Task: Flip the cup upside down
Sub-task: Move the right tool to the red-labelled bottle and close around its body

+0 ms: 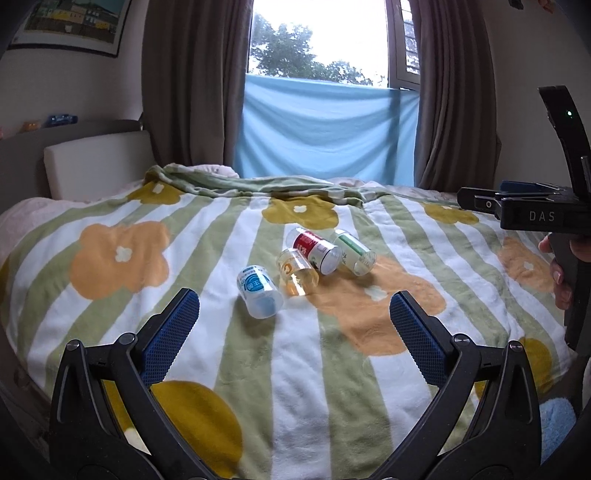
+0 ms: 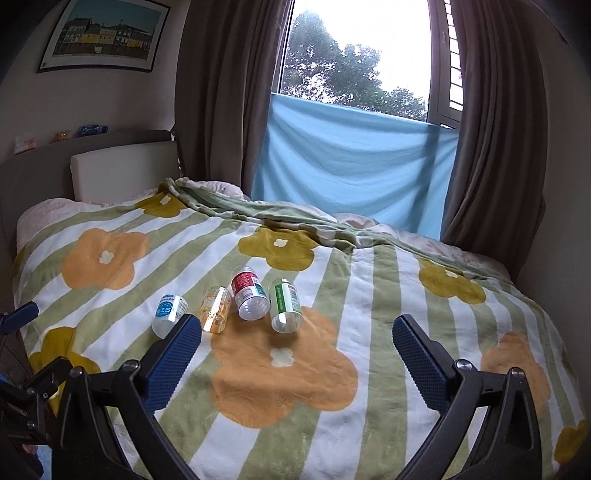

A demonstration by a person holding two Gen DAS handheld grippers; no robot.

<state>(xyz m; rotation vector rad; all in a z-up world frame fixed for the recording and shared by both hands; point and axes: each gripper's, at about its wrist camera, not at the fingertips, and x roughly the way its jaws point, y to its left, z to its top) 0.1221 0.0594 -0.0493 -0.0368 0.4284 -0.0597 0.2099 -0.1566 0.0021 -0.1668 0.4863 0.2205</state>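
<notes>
Green-and-white striped blanket (image 1: pixel 295 350) splashed with orange and mustard flowers. Four clear cups on it: blue label (image 1: pixel 258 291), yellow tint (image 1: pixel 297 277), red label (image 1: pixel 314 251), green stripe (image 1: pixel 354 253). Brown curtains (image 1: pixel 192 81), sky-blue sheet (image 1: pixel 325 129). Black tools with blue pads (image 1: pixel 413 332).

A home bedroom: a bed (image 2: pixel 110 369) spread with a striped, flower-patterned blanket (image 2: pixel 295 387) against a padded headboard (image 2: pixel 122 173), brown curtains (image 2: pixel 229 92) framing a window (image 2: pixel 354 48) onto trees, and a framed townscape picture (image 2: pixel 105 35) on the wall.
</notes>
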